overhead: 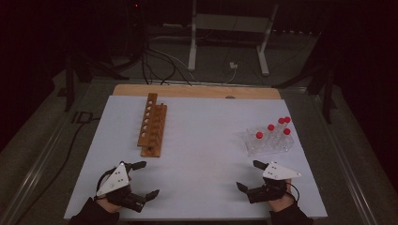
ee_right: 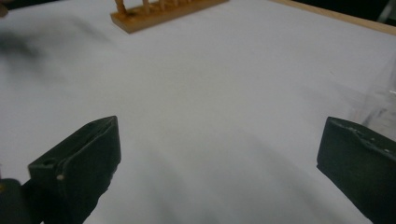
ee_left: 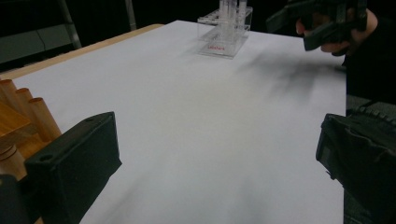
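A wooden tube rack (overhead: 153,124) with a row of holes stands on the white table top (overhead: 206,140) at the left of centre; its base edge (ee_right: 163,13) and its pegs (ee_left: 28,116) show in the gripper views. A clear plastic rack (overhead: 270,140) holds several red-capped tubes (overhead: 271,127) at the right; it also stands far off in the left gripper view as the clear rack (ee_left: 225,32). My left gripper (overhead: 146,179) rests open near the front left edge, nothing between its jaws. My right gripper (overhead: 248,176) stands open near the front right, also empty.
The table's wooden far edge (overhead: 197,91) borders the white top. Beyond it on the dark floor are cables (overhead: 159,65) and a metal stand's legs (overhead: 263,42). A cable (overhead: 70,140) trails down the table's left side.
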### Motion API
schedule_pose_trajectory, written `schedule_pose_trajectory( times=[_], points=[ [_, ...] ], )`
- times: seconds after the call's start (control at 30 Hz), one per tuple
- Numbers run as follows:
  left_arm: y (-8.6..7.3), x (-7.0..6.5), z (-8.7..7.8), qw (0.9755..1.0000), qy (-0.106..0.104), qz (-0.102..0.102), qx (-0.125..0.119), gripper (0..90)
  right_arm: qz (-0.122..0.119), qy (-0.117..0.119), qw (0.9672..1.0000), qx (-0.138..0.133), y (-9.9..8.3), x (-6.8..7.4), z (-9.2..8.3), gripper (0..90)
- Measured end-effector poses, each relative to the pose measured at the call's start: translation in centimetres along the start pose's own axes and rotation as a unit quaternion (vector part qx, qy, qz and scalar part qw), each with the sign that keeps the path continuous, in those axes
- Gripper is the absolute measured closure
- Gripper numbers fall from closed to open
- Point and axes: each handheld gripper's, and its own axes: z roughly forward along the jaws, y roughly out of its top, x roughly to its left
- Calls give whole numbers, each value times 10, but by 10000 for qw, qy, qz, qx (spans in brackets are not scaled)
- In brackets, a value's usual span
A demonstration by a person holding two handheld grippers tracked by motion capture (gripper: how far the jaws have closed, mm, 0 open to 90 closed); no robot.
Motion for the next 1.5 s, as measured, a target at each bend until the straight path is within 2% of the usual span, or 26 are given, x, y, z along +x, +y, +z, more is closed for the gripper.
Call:
schedule_pose_trajectory(
  times=[0.13, 0.37, 0.53, 0.7, 0.8, 0.9, 1.23, 1.5],
  points=[
    [1, 1, 0, 9999, 15, -97, -41, 4, 165, 128, 9996, 172, -1, -3, 2, 0],
    [1, 0, 0, 10000, 21, -62, -51, 4, 208, 385, 9983, 377, -1, -2, 6, 0],
    [1, 2, 0, 9999, 19, -95, -29, 3, 177, 464, 9977, 457, 1, 1, 5, 0],
    [0, 3, 0, 9999, 44, -98, -32, 4, 190, 652, 9960, 589, 4, 5, 6, 0],
    [0, 3, 0, 9999, 63, -107, -40, 4, 171, 666, 9956, 636, 5, 7, 6, 0],
    [0, 3, 0, 9999, 56, -118, -36, 4, 119, 653, 9962, 562, 9, 10, 4, 0],
    [0, 3, 0, 9999, 58, -152, -54, 4, 176, 816, 9958, 388, 23, 15, -1, 0],
    [1, 3, -1, 9998, 58, -141, -84, 4, 144, 782, 9968, 123, 40, 18, -9, 0]
  ],
)
